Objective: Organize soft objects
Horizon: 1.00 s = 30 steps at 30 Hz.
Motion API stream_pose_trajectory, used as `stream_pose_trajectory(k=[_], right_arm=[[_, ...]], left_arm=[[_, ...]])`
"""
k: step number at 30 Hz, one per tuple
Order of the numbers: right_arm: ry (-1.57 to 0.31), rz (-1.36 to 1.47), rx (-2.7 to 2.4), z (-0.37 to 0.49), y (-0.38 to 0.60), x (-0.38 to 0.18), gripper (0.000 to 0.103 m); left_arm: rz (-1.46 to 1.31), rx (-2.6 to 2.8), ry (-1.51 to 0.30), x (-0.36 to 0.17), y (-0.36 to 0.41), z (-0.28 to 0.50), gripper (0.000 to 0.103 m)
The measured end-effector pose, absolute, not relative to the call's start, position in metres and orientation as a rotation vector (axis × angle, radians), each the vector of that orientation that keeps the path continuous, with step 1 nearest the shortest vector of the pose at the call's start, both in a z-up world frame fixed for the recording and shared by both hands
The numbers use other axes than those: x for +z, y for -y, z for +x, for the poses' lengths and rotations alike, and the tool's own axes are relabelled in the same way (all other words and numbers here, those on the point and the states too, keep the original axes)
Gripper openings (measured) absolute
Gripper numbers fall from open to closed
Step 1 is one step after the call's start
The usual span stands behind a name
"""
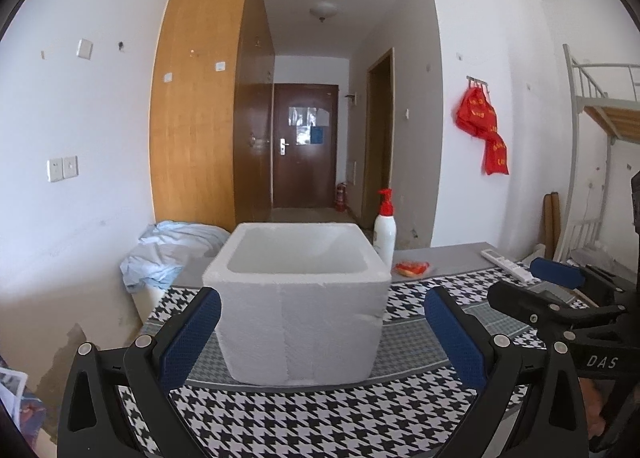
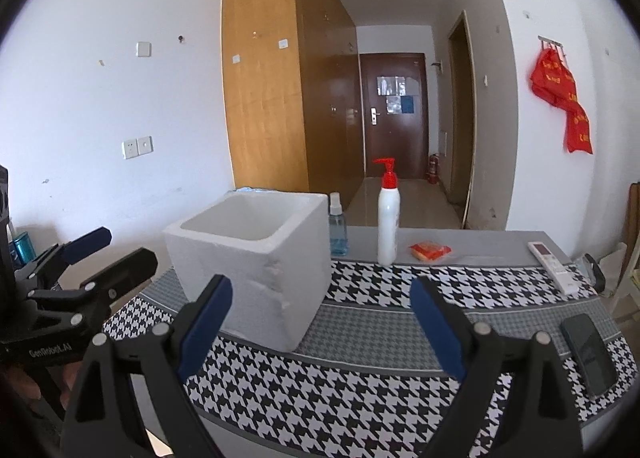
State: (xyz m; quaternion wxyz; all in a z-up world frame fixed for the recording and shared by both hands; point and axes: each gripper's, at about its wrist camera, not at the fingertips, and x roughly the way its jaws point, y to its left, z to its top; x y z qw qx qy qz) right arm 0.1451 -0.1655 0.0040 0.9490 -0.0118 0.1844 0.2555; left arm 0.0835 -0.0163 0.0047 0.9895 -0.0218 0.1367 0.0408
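Houndstooth table (image 2: 360,398), white foam box (image 1: 298,322) empty, both claws spread.

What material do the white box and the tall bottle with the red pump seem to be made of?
White box: likely foam (expanded polystyrene), matte; thick walls, grainy surface, crumbled dents on one corner edge.
Pump bottle: probably plastic, smooth with a slight sheen; opaque white body, red pump head.

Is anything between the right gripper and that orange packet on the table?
Nothing visible. The right gripper, jaws open, faces bare patterned cloth up to the orange packet. The white pump bottle stands just left of the packet.
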Motion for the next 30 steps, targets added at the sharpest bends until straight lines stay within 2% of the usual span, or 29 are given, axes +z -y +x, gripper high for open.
stream_pose_trajectory(k=[30], right_arm=[[-0.336,0.003,0.463,0.120,0.199,-0.015,0.093]], left_arm=[[-0.042,0.077,-0.261,-0.013,0.034,0.067,0.102]])
